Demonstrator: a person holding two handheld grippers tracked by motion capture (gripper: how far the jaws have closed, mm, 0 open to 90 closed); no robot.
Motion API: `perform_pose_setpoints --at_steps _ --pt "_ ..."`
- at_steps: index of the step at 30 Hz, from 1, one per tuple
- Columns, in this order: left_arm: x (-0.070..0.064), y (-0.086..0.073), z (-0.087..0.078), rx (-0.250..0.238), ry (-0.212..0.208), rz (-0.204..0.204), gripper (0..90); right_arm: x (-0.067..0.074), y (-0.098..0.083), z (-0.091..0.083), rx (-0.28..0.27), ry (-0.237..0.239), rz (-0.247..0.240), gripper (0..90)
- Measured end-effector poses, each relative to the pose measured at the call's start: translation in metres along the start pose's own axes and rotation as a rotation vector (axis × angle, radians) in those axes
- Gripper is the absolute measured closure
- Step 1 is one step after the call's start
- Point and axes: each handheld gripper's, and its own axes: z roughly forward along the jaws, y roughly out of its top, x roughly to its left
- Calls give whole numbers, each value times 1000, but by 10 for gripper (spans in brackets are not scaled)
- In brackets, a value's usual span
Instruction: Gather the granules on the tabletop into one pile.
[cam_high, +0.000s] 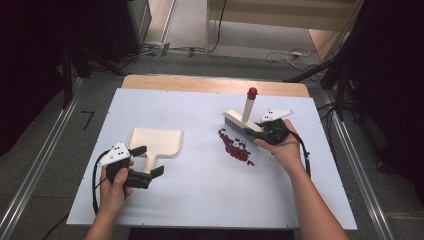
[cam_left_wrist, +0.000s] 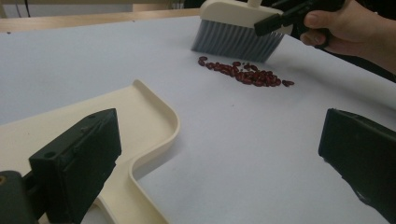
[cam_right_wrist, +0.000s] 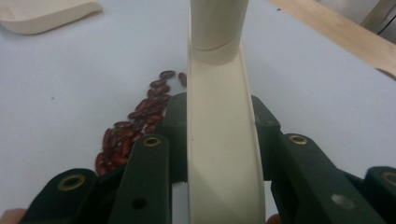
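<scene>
A cream dustpan (cam_high: 156, 141) (cam_left_wrist: 140, 116) lies flat at the table's left, its handle pointing toward the person. My left gripper (cam_high: 148, 161) (cam_left_wrist: 219, 140) stands open around that handle without pressing it; one jaw hangs over the handle. A loose row of red beans (cam_high: 235, 148) (cam_left_wrist: 245, 74) (cam_right_wrist: 133, 128) lies right of centre. Just behind them, bristles down, stands a cream brush (cam_high: 239, 120) (cam_left_wrist: 238, 32) (cam_right_wrist: 217, 140) with a red-tipped upright handle. My right gripper (cam_high: 257, 131) (cam_right_wrist: 219, 149) is shut on the brush head, both jaws against its sides.
A white sheet (cam_high: 200, 190) covers the table, with a wooden strip (cam_high: 215, 85) bare along the far edge. Cables (cam_high: 290, 54) lie on the floor beyond. Metal rails (cam_high: 40, 165) run along both sides of the table.
</scene>
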Motion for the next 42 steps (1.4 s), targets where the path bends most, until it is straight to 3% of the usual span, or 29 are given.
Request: perform_pose_setpoints --at_steps 14,22,29,32,34,36,42 --pt "-2 0 1 4 -1 2 0 37 -15 -21 4 13 -7 652" --pt "-2 1 1 4 -1 5 0 46 -18 -30 4 -20 -5 653" --pt "-3 0 2 8 1 6 0 39 -2 -37 -66 -82 91 652" --pt "-3 0 2 8 -1 8 0 40 13 -30 -57 -87 26 653" --pt "-3 0 2 6 -4 5 0 34 19 -21 -54 -63 -25 653" --pt "-3 1 1 5 -3 8 0 24 23 -10 -50 -33 -38 653" --pt "-1 0 0 -2 -1 -1 0 6 22 13 -44 -53 -97 652"
